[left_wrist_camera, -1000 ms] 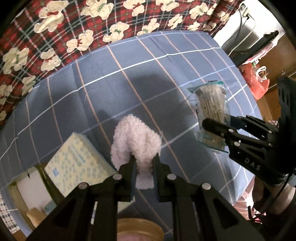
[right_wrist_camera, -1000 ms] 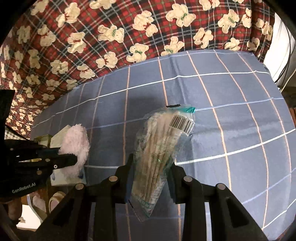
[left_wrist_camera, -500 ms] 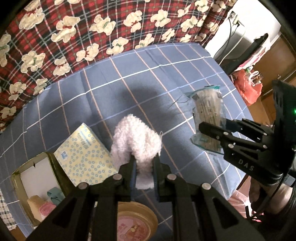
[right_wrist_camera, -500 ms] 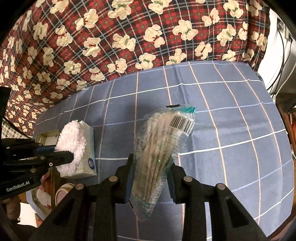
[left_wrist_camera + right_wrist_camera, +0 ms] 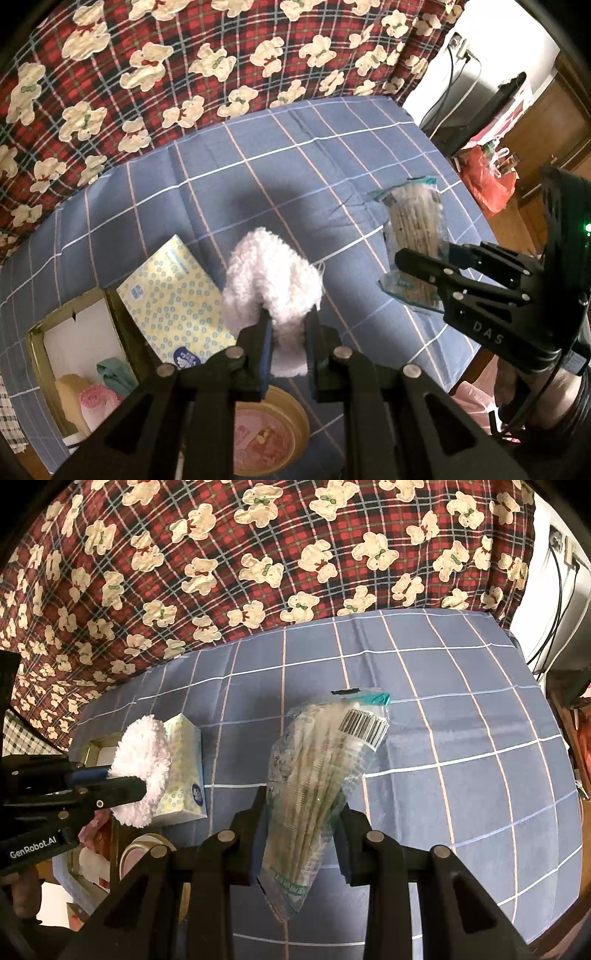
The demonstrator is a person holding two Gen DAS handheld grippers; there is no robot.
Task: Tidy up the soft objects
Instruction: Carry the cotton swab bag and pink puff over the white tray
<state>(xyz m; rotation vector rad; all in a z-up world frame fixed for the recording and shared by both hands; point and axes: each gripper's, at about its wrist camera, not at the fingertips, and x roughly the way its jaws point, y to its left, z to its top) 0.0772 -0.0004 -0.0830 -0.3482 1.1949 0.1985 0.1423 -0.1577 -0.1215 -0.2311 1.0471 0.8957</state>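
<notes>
My left gripper (image 5: pixel 287 325) is shut on a fluffy white cloth pad (image 5: pixel 271 282) and holds it above the blue checked tablecloth (image 5: pixel 295 177). The pad also shows in the right wrist view (image 5: pixel 142 755), next to the tissue pack. My right gripper (image 5: pixel 300 808) is shut on a clear plastic bag of cotton swabs (image 5: pixel 325 768) and holds it in the air. That bag shows at the right of the left wrist view (image 5: pixel 415 240).
A yellow dotted tissue pack (image 5: pixel 173 295) lies on the cloth beside an open gold tin box (image 5: pixel 35 350) holding soft items. A round gold lid (image 5: pixel 269 435) lies near the front edge. A red plaid bear blanket (image 5: pixel 258 554) is behind. Cables and a red bag (image 5: pixel 487 181) are at the right.
Both grippers have risen and pulled back with their loads. More of the tin box, the round lid and the tissue pack has come into view.
</notes>
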